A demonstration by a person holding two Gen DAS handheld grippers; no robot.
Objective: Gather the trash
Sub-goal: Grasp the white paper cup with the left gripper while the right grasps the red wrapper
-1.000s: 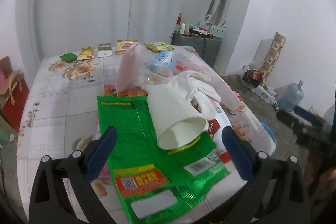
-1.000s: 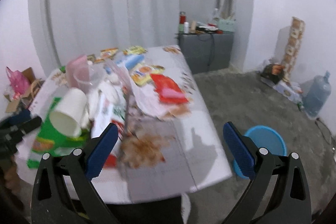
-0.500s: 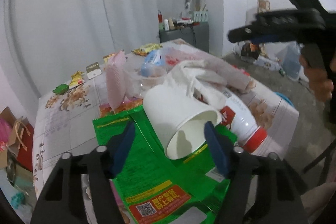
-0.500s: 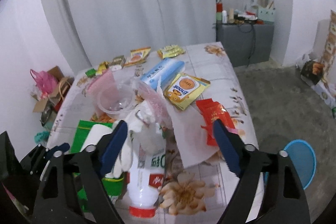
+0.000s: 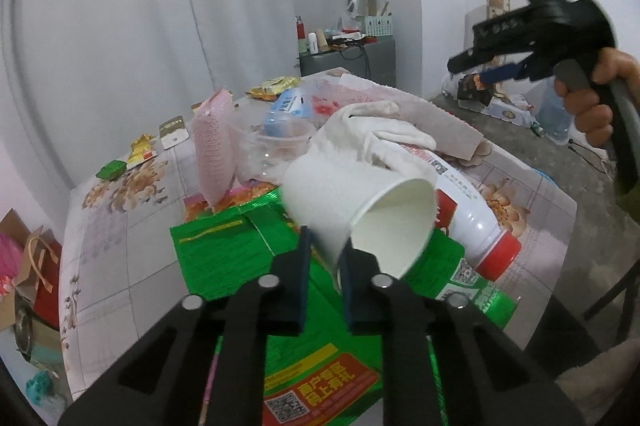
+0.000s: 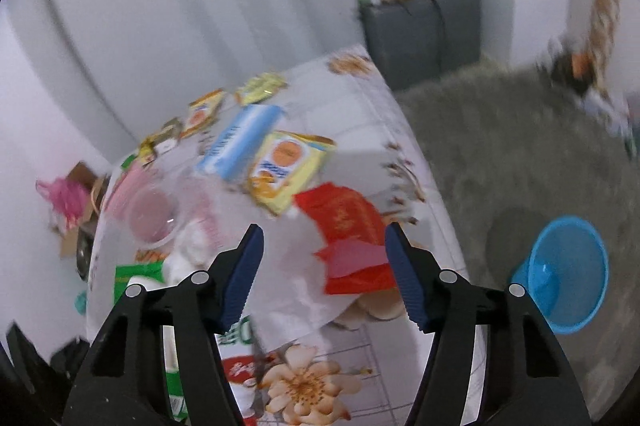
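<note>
In the left wrist view my left gripper [image 5: 325, 250] is shut on the rim wall of a white paper cup [image 5: 360, 202] that lies on its side over a green wrapper [image 5: 248, 258]. Behind it lie a white bottle with a red cap [image 5: 476, 226], a white cloth [image 5: 372, 138] and a clear plastic cup [image 5: 272, 146]. My right gripper [image 6: 324, 258] is open above a red packet [image 6: 348, 222] on the table; it also shows in the left wrist view [image 5: 532, 38], held high at the right.
A blue basket [image 6: 564, 274] stands on the floor right of the table [image 6: 400, 146]. Yellow [image 6: 288, 162] and blue [image 6: 236, 142] packets lie further back. A grey cabinet [image 6: 420, 30] stands by the curtain. Bags [image 5: 28, 266] sit on the floor at the left.
My left gripper has closed from wide open onto the cup's wall. My right gripper has narrowed a little and moved over the table toward the red packet.
</note>
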